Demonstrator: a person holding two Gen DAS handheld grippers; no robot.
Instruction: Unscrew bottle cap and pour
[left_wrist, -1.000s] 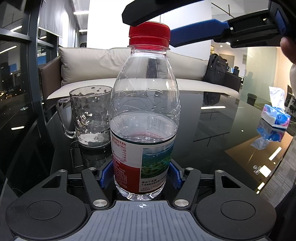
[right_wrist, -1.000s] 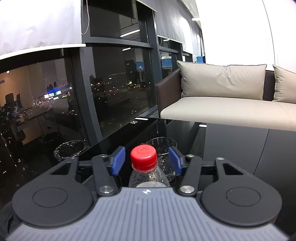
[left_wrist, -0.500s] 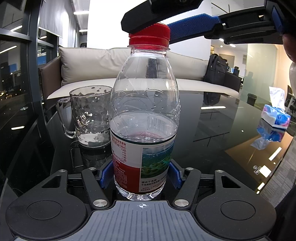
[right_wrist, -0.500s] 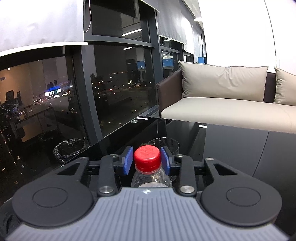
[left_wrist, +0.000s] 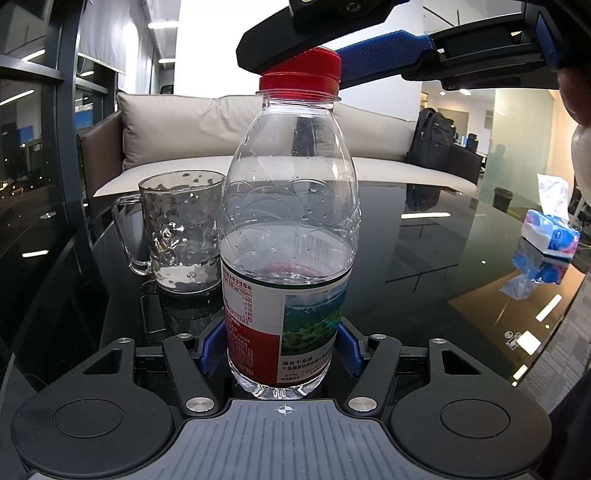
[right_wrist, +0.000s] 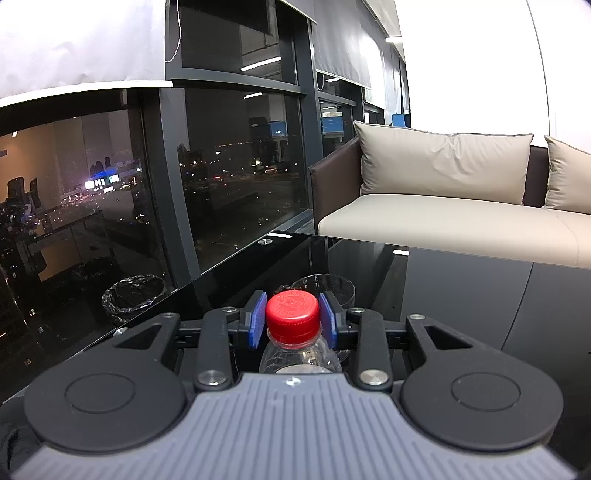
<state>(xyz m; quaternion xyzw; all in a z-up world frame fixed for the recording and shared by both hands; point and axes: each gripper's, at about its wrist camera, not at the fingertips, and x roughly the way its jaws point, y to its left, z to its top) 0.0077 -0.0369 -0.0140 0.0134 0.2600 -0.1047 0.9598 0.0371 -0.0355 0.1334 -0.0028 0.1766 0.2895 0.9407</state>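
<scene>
Your clear plastic bottle (left_wrist: 288, 236) stands upright on the glossy black tabletop (left_wrist: 436, 266), about half full, red cap (right_wrist: 292, 313) still on, with the dimpled glass mug (left_wrist: 181, 232) just behind it, toward the sofa-side edge.

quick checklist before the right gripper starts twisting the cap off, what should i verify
1. Left gripper shut on the bottle low, at the label: ok.
2. Right gripper shut on the red cap, a blue pad on each side: ok.
3. Bottle upright on the black table: ok.
4. Cap level on the neck: not ok, in the left wrist view it sits tilted, so it may already be loose.
5. Glass mug upright beside the bottle, ready for the pour: ok.
6. Grip firm enough that the bottle will not spin: cannot tell.
</scene>
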